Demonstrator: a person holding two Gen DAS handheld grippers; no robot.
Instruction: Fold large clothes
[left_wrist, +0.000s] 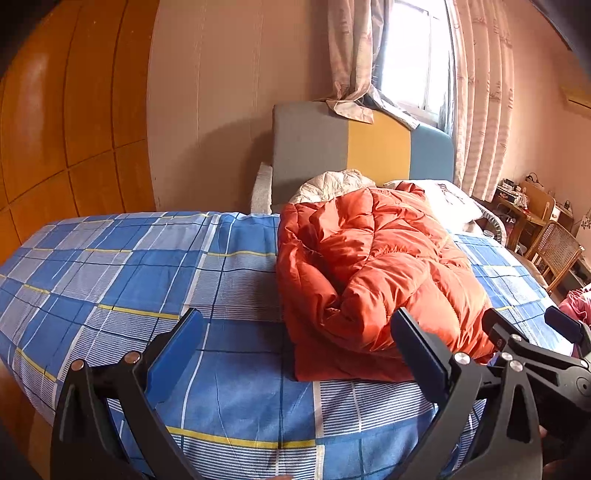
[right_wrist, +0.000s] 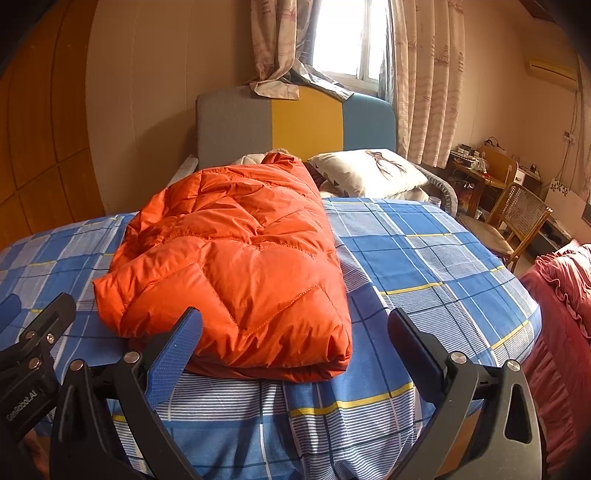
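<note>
One orange puffer jacket (right_wrist: 236, 258) lies on the bed (right_wrist: 424, 258), over the blue checked sheet, already doubled into a long narrow bundle with its near edge stacked in layers. Judging by that, the sideways folds look done; what seems left is bringing the far end toward the near end to shorten it, and maybe smoothing the rumpled top seen from the left wrist. Both tools hang at the near edge of the bed. The left gripper (left_wrist: 295, 354) is spread wide and grips nothing. The right gripper (right_wrist: 295, 350) is likewise released, fingers (right_wrist: 173, 354) wide apart, the jacket's near corner between them, contact unclear
</note>
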